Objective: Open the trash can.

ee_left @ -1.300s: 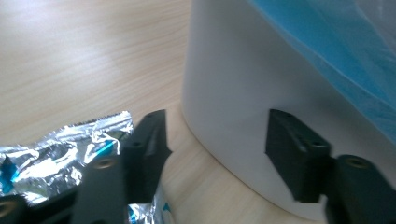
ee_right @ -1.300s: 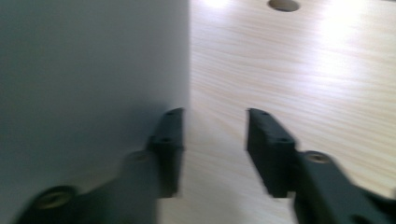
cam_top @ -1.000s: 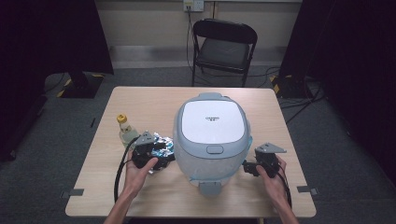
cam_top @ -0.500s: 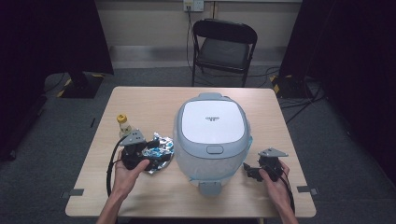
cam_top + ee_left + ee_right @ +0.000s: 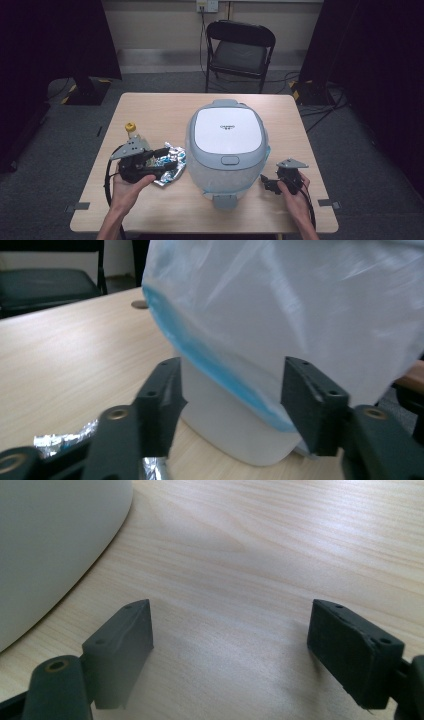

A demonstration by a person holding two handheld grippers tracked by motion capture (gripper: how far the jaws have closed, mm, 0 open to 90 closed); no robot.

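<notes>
Left tongs (image 5: 167,156) are narrowing over crumpled foil (image 5: 170,165) beside the rice cooker (image 5: 227,145), pinching nothing; right tongs (image 5: 265,182) are hovering spread above the worktop (image 5: 160,110).

The left gripper (image 5: 167,156) is raised off the table, jaws just narrowed but apart with nothing between them. The right gripper (image 5: 266,183) sits low (jaws wide, empty).
</notes>
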